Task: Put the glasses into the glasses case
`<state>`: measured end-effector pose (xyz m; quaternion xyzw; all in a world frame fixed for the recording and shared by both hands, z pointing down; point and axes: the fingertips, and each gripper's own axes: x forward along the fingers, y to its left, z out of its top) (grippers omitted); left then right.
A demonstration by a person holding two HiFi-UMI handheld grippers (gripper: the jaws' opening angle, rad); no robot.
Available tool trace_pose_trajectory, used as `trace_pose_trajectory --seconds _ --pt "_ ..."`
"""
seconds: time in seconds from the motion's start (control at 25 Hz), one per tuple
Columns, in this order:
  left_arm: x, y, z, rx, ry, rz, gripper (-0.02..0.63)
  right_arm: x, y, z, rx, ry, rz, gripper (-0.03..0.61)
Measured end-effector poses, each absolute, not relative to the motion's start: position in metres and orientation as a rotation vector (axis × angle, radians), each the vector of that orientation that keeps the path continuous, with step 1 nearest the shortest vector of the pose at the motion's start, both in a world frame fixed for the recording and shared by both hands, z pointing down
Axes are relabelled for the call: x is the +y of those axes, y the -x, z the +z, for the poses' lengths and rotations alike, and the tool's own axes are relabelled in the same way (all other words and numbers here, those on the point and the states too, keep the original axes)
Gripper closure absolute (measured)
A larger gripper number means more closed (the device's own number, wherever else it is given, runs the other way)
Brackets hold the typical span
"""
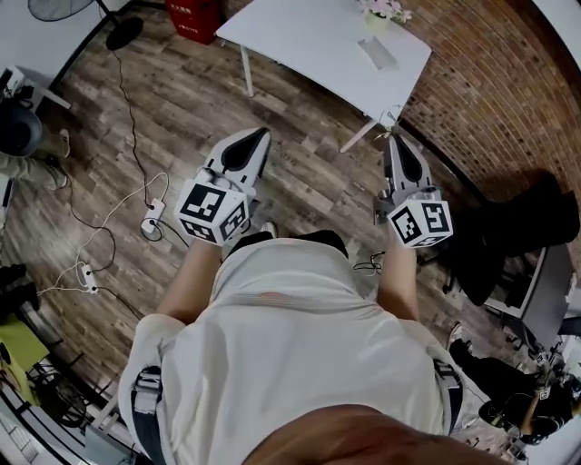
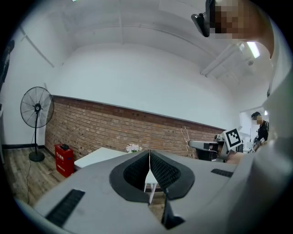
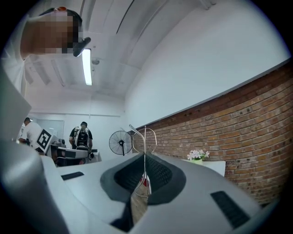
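Thin wire-framed glasses (image 3: 143, 138) stick up from between the jaws of my right gripper (image 3: 144, 157), which is shut on them; in the head view they are a small wire shape (image 1: 389, 119) at that gripper's tip (image 1: 393, 138). My left gripper (image 1: 259, 136) is held beside it, shut and holding nothing (image 2: 149, 153). Both are held out in front of the person's body over the wooden floor, short of the white table (image 1: 309, 41). A flat grey case-like object (image 1: 377, 53) lies on the table near a pot of flowers (image 1: 384, 11).
Cables and a power strip (image 1: 150, 222) lie on the floor at left. A red box (image 1: 195, 18) and a standing fan (image 2: 36, 109) are beyond the table. A brick wall (image 1: 490, 91) runs along the right, with dark bags and a chair (image 1: 517, 236) by it. People stand at the back (image 3: 82, 136).
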<state>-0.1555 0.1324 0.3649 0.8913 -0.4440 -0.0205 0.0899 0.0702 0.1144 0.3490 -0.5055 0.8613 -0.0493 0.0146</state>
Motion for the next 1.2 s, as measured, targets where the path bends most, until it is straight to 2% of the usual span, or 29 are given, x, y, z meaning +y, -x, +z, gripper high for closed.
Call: trace_pose_trajectory --seconds 0.52,1.2 --pt "0.033 0.160 0.385 -1.284 -2.606 -0.026 0.595 0.015 -0.064 0.373 2.704 1.605 -0.251 0.518" --pt "-0.124 0.083 0.367 -1.405 -2.584 0.024 0.595 -0.166 -0.131 0.374 2.766 1.444 -0.284 0.518"
